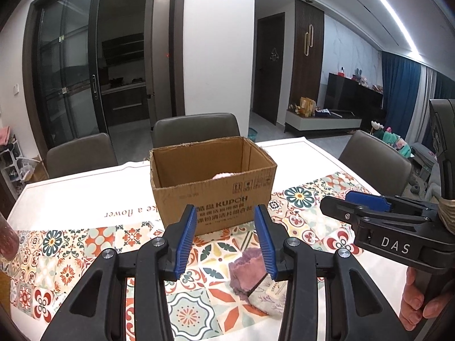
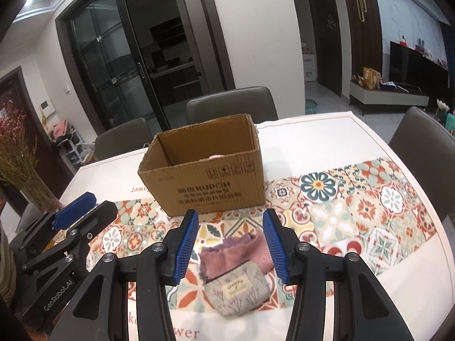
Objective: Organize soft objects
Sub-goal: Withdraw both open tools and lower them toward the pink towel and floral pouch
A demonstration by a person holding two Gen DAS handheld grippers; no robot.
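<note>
Cardboard box (image 1: 213, 183) sits open-topped near the middle of the table, on the patterned tablecloth (image 1: 298, 199); a bit of pink soft item (image 1: 223, 175) shows inside, low against the near wall. Purple fuzzy socks (image 2: 236, 267) with a grey floral paper label lie flat on the cloth in front of the box, apart from it.

Right gripper (image 2: 230, 244) hovers above the socks, fingers spread wide, holding nothing; socks sit between the two blue pads (image 2: 187, 244) in its own view, no contact visible. Left gripper (image 1: 226, 241) also has fingers wide apart and empty, pointed at the box front, socks just below its right pad.

Each gripper appears at the edge of the other's view. Grey chairs (image 1: 196, 128) stand behind the table. Dried flowers in a vase (image 2: 17, 156) at far left.
</note>
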